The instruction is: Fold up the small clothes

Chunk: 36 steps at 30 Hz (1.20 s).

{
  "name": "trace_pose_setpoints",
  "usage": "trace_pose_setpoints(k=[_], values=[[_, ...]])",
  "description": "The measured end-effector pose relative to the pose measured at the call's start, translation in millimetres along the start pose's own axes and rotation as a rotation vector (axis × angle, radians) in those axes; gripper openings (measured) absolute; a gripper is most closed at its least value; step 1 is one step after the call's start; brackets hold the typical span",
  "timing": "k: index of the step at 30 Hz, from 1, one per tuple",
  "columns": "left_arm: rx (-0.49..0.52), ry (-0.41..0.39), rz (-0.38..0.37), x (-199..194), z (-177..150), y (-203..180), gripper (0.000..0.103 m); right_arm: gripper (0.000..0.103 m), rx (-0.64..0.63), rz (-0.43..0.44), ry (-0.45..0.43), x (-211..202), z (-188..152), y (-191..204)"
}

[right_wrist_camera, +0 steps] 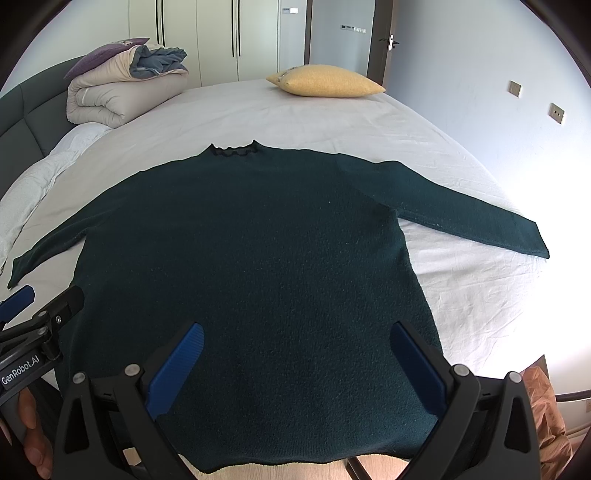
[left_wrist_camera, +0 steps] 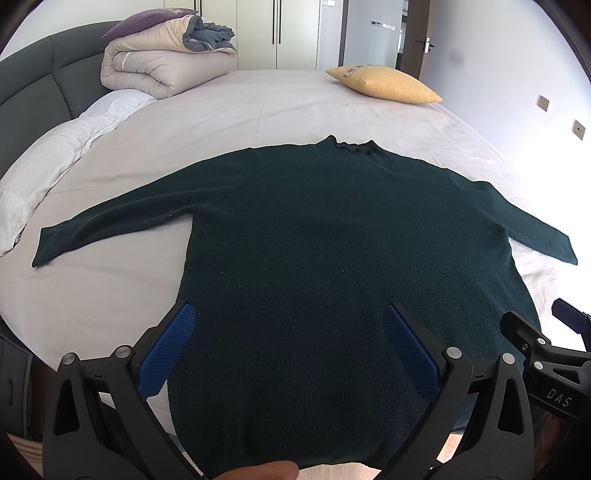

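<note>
Where the dark green sweater [left_wrist_camera: 332,240] lay, it was spread flat and face-up on the bed sheet [left_wrist_camera: 229,110], its hem hanging just over the near edge of the bed, its frilled collar [left_wrist_camera: 352,144] pointing toward the far side.

Item: left sleeve [left_wrist_camera: 110,221], stretched out flat from the sweater's shoulder, cuff resting on the sheet. Item: right sleeve [right_wrist_camera: 461,210], likewise extended on the opposite side.

Item: left gripper [left_wrist_camera: 288,343], held above the sweater's hem, blue pads [left_wrist_camera: 173,347] spread wide apart, nothing between them. Item: right gripper [right_wrist_camera: 295,362], beside it over the same hem, fingers equally parted and empty; whether either gripper touched the knit could not be judged from these views.

Item: yellow cushion [right_wrist_camera: 325,81], well beyond the collar, at the far edge of the bed. Item: rolled beige duvet [left_wrist_camera: 162,66], beyond the sweater's left shoulder, with a purple pillow [left_wrist_camera: 144,20] and grey-blue cloth [left_wrist_camera: 208,35] on top. Item: dark padded headboard [left_wrist_camera: 33,85], past the left sleeve. Item: white wardrobe doors [right_wrist_camera: 221,37], behind the bed.
</note>
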<state>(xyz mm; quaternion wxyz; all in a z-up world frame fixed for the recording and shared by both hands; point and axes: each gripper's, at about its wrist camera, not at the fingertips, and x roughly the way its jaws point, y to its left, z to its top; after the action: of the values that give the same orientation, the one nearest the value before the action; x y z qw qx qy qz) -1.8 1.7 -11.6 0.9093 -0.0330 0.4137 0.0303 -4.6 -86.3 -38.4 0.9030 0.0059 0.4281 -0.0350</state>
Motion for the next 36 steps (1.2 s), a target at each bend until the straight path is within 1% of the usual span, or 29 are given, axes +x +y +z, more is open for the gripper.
trace_pose_setpoints(k=[6,11,14,18,20,24,25,27,28,30,32,33,34,36], values=[[0.018,-0.002,0.036,4,-3,-3,0.103,0.103,0.004,0.003,0.004,0,1,0],[0.049,0.001,0.073,12,-9,-7,0.103,0.103,0.011,0.009,0.018,9,-3,-1],[0.038,0.019,0.062,19,-10,-5,0.103,0.103,0.023,0.019,0.024,15,-2,-7],[-0.009,0.049,-0.011,30,-2,2,0.103,0.103,0.068,0.050,0.004,17,4,-26],[-0.033,0.061,-0.048,36,3,6,0.103,0.103,0.119,0.066,-0.018,18,11,-52],[-0.084,0.101,-0.134,50,18,9,0.103,0.103,0.319,0.076,-0.071,21,23,-137],[-0.093,0.107,-0.150,54,22,9,0.103,0.103,0.419,0.078,-0.088,22,24,-176],[-0.102,0.110,-0.199,62,31,6,0.103,0.103,0.572,0.082,-0.116,23,20,-231],[-0.106,0.112,-0.229,65,34,4,0.103,0.103,0.683,0.077,-0.129,25,16,-270],[-0.106,0.105,-0.283,71,41,-1,0.103,0.101,0.795,0.079,-0.143,30,10,-318],[-0.112,0.092,-0.327,76,47,-6,0.103,0.098,0.903,0.096,-0.180,36,4,-372],[-0.121,0.096,-0.339,80,52,-10,0.103,0.097,0.939,0.097,-0.179,38,2,-387],[-0.122,0.113,-0.355,85,55,-13,0.103,0.096,0.993,0.117,-0.177,45,-1,-409],[-0.108,0.160,-0.371,96,62,-20,0.103,0.092,1.062,0.140,-0.168,56,-5,-435]])
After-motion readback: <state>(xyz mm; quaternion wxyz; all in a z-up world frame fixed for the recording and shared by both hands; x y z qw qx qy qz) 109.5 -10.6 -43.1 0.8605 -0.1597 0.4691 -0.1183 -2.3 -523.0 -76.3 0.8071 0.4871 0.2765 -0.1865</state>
